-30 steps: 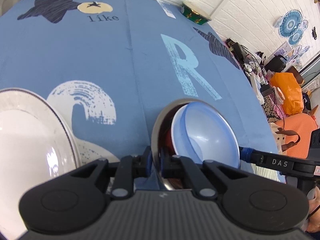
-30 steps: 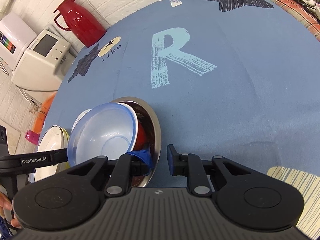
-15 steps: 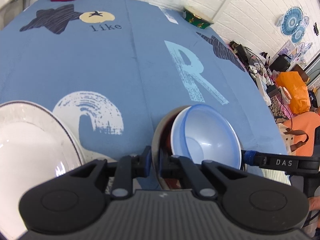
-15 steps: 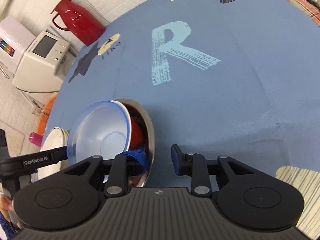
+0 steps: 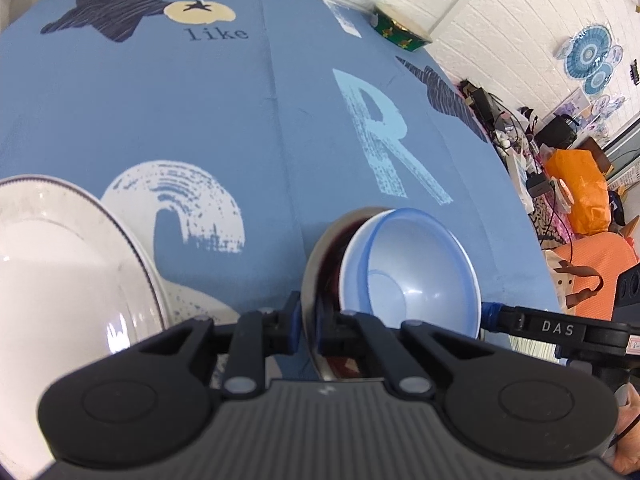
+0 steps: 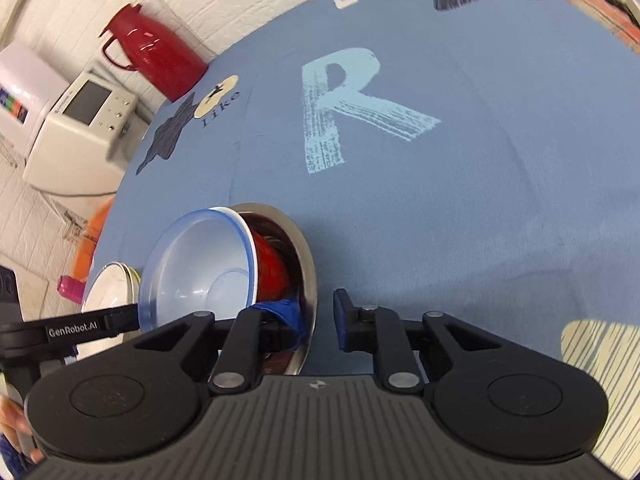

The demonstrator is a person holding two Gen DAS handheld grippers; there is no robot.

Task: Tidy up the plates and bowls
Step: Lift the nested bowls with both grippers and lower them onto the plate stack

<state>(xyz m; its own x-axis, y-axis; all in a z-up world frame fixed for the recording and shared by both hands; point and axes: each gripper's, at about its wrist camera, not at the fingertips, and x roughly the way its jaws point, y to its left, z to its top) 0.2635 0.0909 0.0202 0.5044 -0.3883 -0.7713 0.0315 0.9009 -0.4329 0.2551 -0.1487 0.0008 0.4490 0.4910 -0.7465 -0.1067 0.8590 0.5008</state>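
A steel bowl (image 5: pixel 316 264) holds a red bowl (image 6: pixel 272 268) and a light blue bowl (image 5: pixel 408 272) nested inside it, tilted. My left gripper (image 5: pixel 308 326) is shut on the steel bowl's rim. My right gripper (image 6: pixel 320 316) is open, its jaws astride the steel bowl's rim (image 6: pixel 310 280) on the opposite side, with the left pad inside the bowl. A stack of white plates (image 5: pixel 60 280) lies to the left and also shows in the right wrist view (image 6: pixel 110 286).
The table has a blue printed cloth (image 5: pixel 224 112). A green tin (image 5: pixel 400 34) stands at the far edge. A red thermos (image 6: pixel 156 54) and a white appliance (image 6: pixel 80 124) stand at the far left. Clutter and orange bags (image 5: pixel 576 196) lie beyond the right edge.
The right gripper has opened a little wider at the steel bowl's rim. The left gripper stays clamped on the rim; the bowl stack has barely shifted.
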